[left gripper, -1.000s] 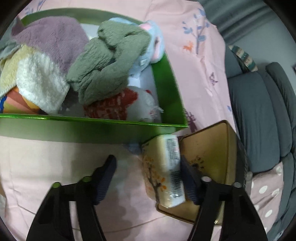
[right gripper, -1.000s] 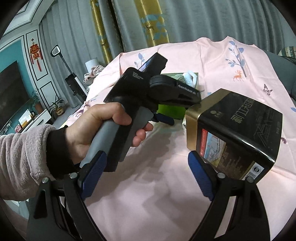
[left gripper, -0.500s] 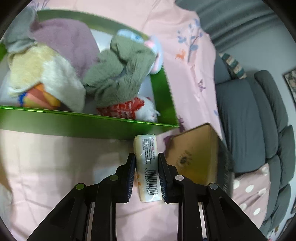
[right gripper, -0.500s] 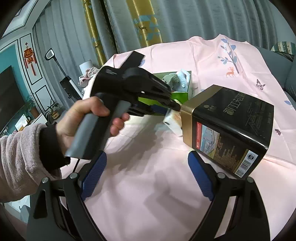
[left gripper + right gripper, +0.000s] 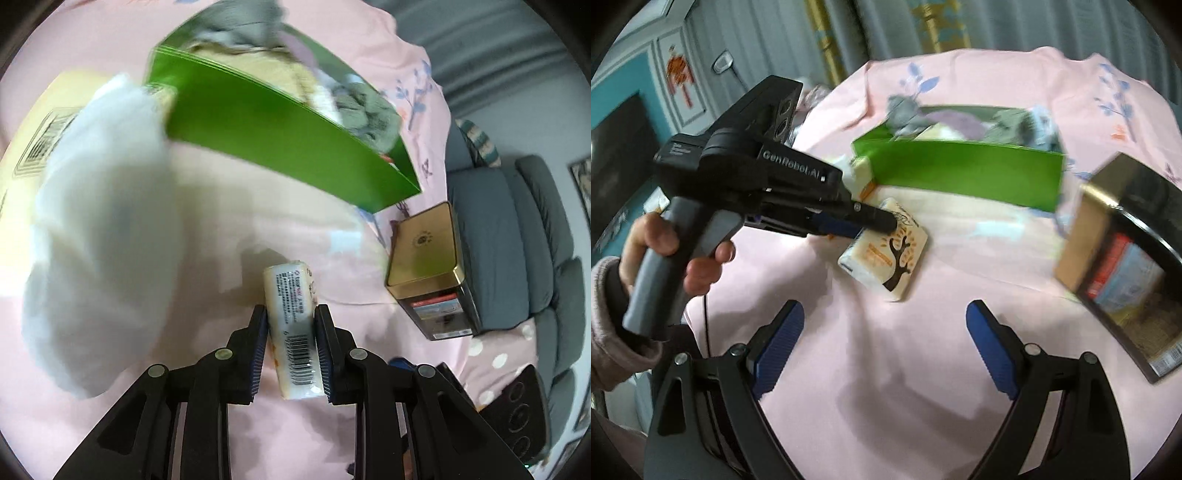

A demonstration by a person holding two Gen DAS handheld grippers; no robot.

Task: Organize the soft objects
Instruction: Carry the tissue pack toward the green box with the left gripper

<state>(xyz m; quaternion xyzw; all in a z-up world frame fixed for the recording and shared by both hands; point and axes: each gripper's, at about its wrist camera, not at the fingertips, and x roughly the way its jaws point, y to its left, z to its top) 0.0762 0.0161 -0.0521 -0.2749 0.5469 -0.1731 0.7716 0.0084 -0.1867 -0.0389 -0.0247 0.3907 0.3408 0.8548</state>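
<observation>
We had the tissue pack (image 5: 293,330) pinched between the two pads of our left gripper (image 5: 290,349), and the jaws were closed tight on its long sides. In the right view the pack (image 5: 886,251) hung just above the pink cloth (image 5: 886,369), near the middle of the table and in front of the green box (image 5: 964,175). Our right gripper (image 5: 886,343) held nothing, and its jaws were wide apart over bare cloth. The green box was already full of soft things, like the grey towel (image 5: 365,110) near its right end. A gold tin (image 5: 424,254) stood near the right edge of the table, well apart from the pack. A big white fluffy thing (image 5: 99,236) lay near the left edge, but it was too blurry to name. We thought the step was to carry the pack up and over the green wall and set it inside. To do it well, we needed to squeeze only gently, since a soft pack can bend and slip out. We needed to lift it high enough to clear the wall, so we would not bump or push the light box. We also had to look for a gap among the towels before letting go. The right gripper could have steadied the box.
</observation>
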